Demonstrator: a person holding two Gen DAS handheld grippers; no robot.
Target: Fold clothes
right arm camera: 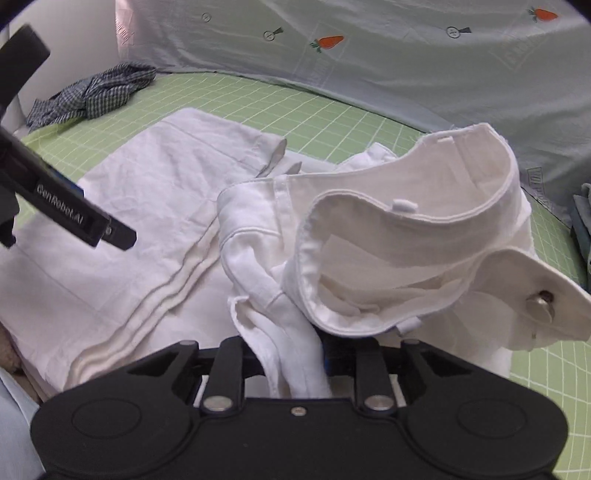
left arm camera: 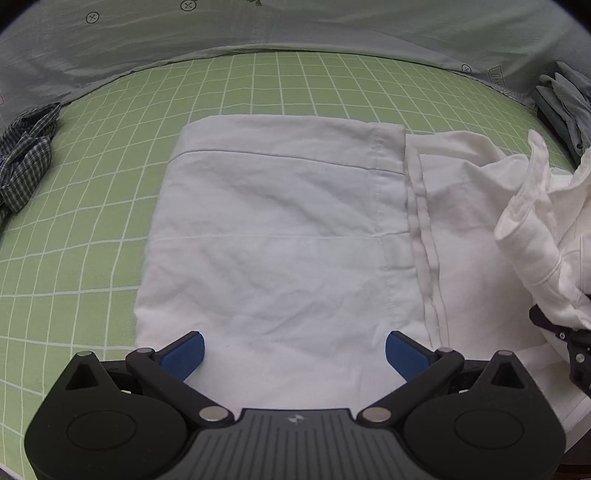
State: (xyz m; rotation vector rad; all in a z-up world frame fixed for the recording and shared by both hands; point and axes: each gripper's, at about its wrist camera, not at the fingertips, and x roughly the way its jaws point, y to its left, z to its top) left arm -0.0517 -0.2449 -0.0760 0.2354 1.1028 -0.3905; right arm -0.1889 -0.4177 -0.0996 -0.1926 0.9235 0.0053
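Jaws of the left gripper [left arm camera: 294, 352] are seen spread wide in the left wrist view, their two blue pads [left arm camera: 183, 355] apart and nothing between them. Below them, filling the centre, a pair of white trousers [left arm camera: 280, 236] is laid flat on the green grid sheet [left arm camera: 110, 155]. Toward 3 o'clock its loose end is bunched and lifted, and part of the right gripper [left arm camera: 565, 350] is glimpsed just under that bunch. One checked garment [left arm camera: 26, 162] is crumpled at 9 o'clock, one grey garment [left arm camera: 565, 107] is at 2 o'clock (both well apart from the trousers), and a pale printed cover [left arm camera: 295, 26] is spread across 12 o'clock.

In the right wrist view, the right gripper [right arm camera: 295, 363] is closed narrowly on a fold of the white trousers [right arm camera: 155, 206], whose raised waistband [right arm camera: 424, 236] blocks the sheet behind it. The left gripper [right arm camera: 66, 214] is seen at 9 o'clock, the checked garment [right arm camera: 99, 96] at 11 o'clock, and three carrots are counted on the cover [right arm camera: 406, 66].
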